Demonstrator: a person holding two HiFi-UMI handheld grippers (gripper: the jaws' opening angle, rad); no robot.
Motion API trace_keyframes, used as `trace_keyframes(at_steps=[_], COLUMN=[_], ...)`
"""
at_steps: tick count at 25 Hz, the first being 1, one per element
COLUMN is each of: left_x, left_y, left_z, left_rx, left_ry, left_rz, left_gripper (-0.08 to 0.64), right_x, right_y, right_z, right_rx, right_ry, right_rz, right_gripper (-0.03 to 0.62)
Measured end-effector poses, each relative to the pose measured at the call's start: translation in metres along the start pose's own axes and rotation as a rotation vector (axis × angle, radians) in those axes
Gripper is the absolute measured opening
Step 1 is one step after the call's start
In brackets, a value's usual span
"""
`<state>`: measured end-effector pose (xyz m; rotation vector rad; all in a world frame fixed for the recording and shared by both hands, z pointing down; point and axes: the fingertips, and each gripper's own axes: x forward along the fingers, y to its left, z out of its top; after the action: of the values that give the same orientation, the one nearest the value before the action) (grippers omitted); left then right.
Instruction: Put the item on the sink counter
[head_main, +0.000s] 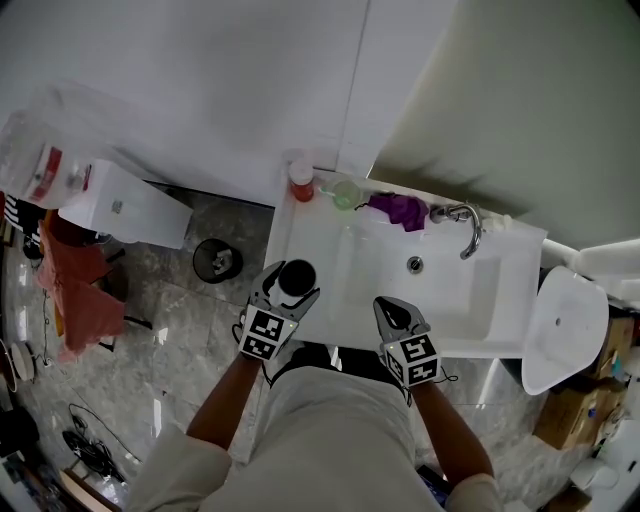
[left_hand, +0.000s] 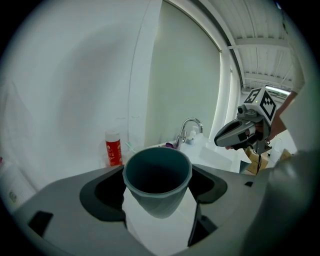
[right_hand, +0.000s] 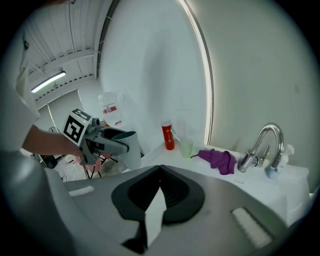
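Over the white sink counter's (head_main: 322, 248) left end, my left gripper (head_main: 288, 290) clamps the grey-teal plastic cup (left_hand: 157, 181), jaws wide. Red bottle (head_main: 301, 182) at 12 o'clock. Right gripper (head_main: 388, 305) closed, empty.

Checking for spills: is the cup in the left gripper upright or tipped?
Upright: the cup faces mouth-up under the head view, and stands near vertical in the right gripper view.

Location type: bathroom.

Identifying fixtures:
- A white moulded sink counter (head_main: 320, 255) with a recessed rectangular basin and a curved chrome tap (head_main: 468, 230).
- A large round-edged wall mirror (right_hand: 250, 65) above the counter.
- A white oval toilet (head_main: 560, 325) just beside the counter.
- A pale green translucent tumbler (head_main: 345, 193) holding a toothbrush, at the counter's back edge.
- A grey marble-pattern tiled floor (head_main: 200, 330).
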<state>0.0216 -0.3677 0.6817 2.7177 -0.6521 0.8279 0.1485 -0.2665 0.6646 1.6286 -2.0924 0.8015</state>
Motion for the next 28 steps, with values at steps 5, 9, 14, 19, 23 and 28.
trace_keyframes(at_steps=[5, 9, 14, 19, 23, 28], left_x=[0.023, 0.039, 0.055, 0.07, 0.082, 0.093], left_y=[-0.007, -0.012, -0.013, -0.012, -0.008, -0.007], left_z=[-0.025, -0.041, -0.058, -0.078, -0.088, -0.1], left_rx=[0.006, 0.007, 0.013, 0.029, 0.035, 0.072], left_ry=[0.032, 0.045, 0.052, 0.068, 0.068, 0.083], left_rz=[-0.008, -0.005, 0.001, 0.013, 0.02, 0.023], left_gripper=[0.382, 0.382, 0.382, 0.382, 0.382, 0.382], right_x=[-0.002, -0.003, -0.002, 0.004, 0.008, 0.01], right_y=[-0.004, -0.008, -0.01, -0.005, -0.003, 0.0], right_z=[-0.021, -0.033, -0.037, -0.042, -0.047, -0.051], right_rx=[0.043, 0.079, 0.09, 0.095, 0.104, 0.108], right_ry=[0.032, 0.048, 0.058, 0.075, 0.09, 0.104], right_rz=[-0.006, -0.01, -0.011, 0.001, 0.003, 0.001], right_gripper=[0.011, 0.011, 0.011, 0.011, 0.011, 0.011])
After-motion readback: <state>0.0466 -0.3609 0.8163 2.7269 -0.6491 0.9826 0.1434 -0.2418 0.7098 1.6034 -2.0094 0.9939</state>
